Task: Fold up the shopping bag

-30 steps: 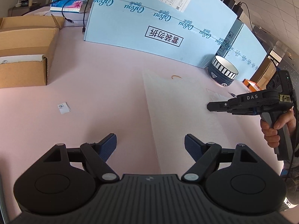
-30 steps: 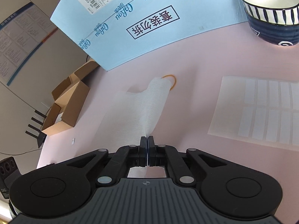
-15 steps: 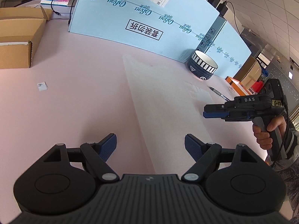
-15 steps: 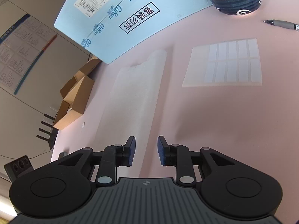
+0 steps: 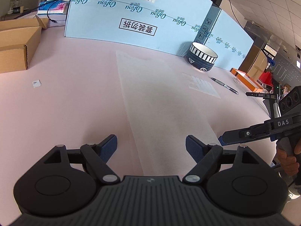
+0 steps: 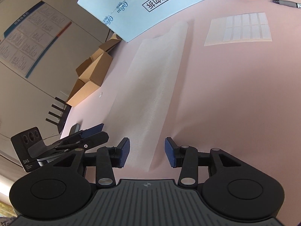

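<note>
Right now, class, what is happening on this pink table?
A person holds a pair of tongs in each hand over a white shopping bag that lies flat on the pink table as a long narrow strip. The left tongs and the right tongs are both open at the strip's near end, gripping nothing. A striped bowl, a pen and a label sheet lie untouched beyond.

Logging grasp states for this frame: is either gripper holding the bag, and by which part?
Nothing is held. The left gripper and right gripper are both open, and the white bag lies flat on the table.
</note>
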